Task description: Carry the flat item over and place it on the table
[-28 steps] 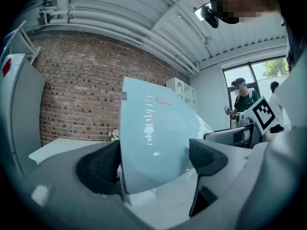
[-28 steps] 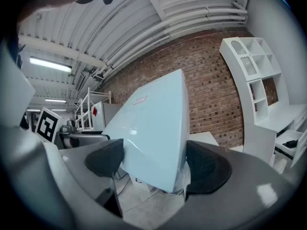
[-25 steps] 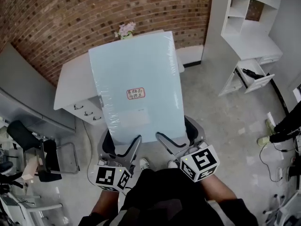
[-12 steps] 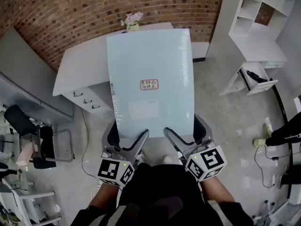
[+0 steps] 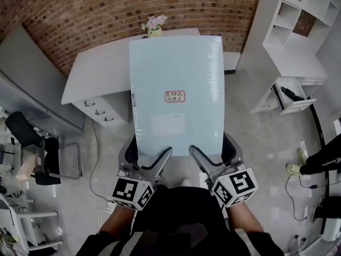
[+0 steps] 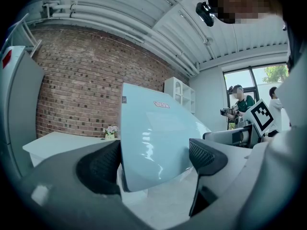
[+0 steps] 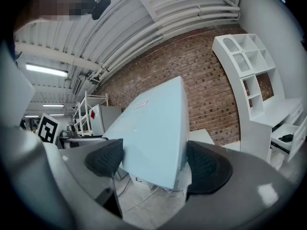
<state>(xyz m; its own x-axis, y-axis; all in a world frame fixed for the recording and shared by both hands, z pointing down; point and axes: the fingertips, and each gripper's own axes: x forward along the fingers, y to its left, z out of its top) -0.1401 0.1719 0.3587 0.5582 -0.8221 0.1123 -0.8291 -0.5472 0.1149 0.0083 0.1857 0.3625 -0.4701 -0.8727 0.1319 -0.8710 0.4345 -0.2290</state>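
The flat item is a pale blue panel [image 5: 177, 79] in clear wrap with a small red-and-white label. It is carried in the air, its far end over the white table [image 5: 101, 73] by the brick wall. My left gripper [image 5: 151, 161] and right gripper [image 5: 213, 161] hold its near corners. In the left gripper view the panel [image 6: 153, 138] fills the gap of the left gripper [image 6: 153, 164], its edge against the left pad. In the right gripper view the panel [image 7: 153, 128] sits in the right gripper [image 7: 153, 164], its edge against the right pad. Both pairs of jaws stand wide apart.
A small pot of flowers [image 5: 155, 24] stands at the table's back edge. White shelving with an open drawer [image 5: 290, 95] is on the right, a dark chair [image 5: 32, 143] on the left. A person's leg and shoe [image 5: 314, 161] show at the far right. Cables lie on the floor.
The panel and both grippers have come closer to the table and turned square to it. The panel's far end now covers more of the tabletop. The grip looks the same.
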